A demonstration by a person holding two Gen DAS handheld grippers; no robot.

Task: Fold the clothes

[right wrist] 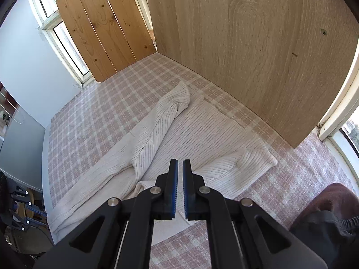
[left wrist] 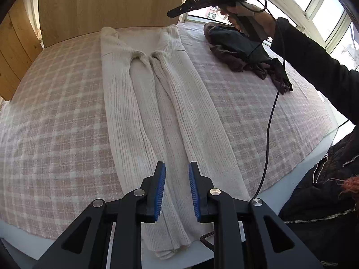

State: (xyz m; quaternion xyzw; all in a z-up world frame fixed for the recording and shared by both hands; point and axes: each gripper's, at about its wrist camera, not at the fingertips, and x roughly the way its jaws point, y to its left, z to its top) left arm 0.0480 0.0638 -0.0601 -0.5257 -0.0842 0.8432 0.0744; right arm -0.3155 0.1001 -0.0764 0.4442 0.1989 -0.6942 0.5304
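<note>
A cream ribbed sweater lies flat and lengthwise on the pink plaid cloth, both sleeves folded in along its middle. My left gripper hovers over the near end of the sweater, its blue pads apart with nothing between them. A hand holds my right gripper high over the far right of the sweater. In the right wrist view that right gripper is above the sweater's shoulder end, jaws almost together and empty.
A pile of dark clothes lies at the far right of the cloth, also seen as dark clothes. Wooden boards stand along the back edge. A black cable hangs across the right side. A person's dark sleeve reaches in.
</note>
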